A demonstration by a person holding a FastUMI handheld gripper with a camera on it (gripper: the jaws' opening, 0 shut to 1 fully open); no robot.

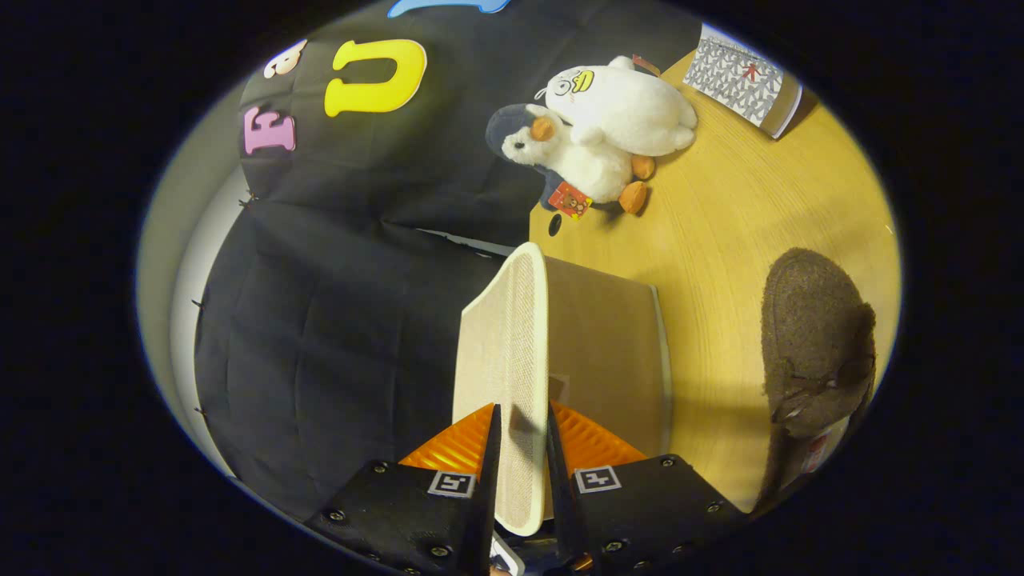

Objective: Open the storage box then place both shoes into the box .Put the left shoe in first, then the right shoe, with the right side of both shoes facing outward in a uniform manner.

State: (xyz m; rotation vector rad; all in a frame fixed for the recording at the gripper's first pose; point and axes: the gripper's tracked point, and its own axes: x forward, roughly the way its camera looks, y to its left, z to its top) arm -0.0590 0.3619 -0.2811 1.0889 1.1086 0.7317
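My gripper (522,448) is shut on a shoe, of which I see mainly the pale, ribbed sole (504,360). The sole stands on edge and runs straight ahead from between my fingers. Pressed against the sole's right side is a smooth brown panel with a pale rim (608,352). I cannot tell whether that panel is the storage box or part of the shoe. The other shoe (812,336), brown and fuzzy, lies on the wooden table (720,232) to the right of my fingers, apart from them.
Two plush toys, a white one (624,108) lying on a white and dark one (576,160), sit on the table beyond the held shoe. A patterned grey box (740,84) stands behind them. To the left hangs the black cloth wall (336,320).
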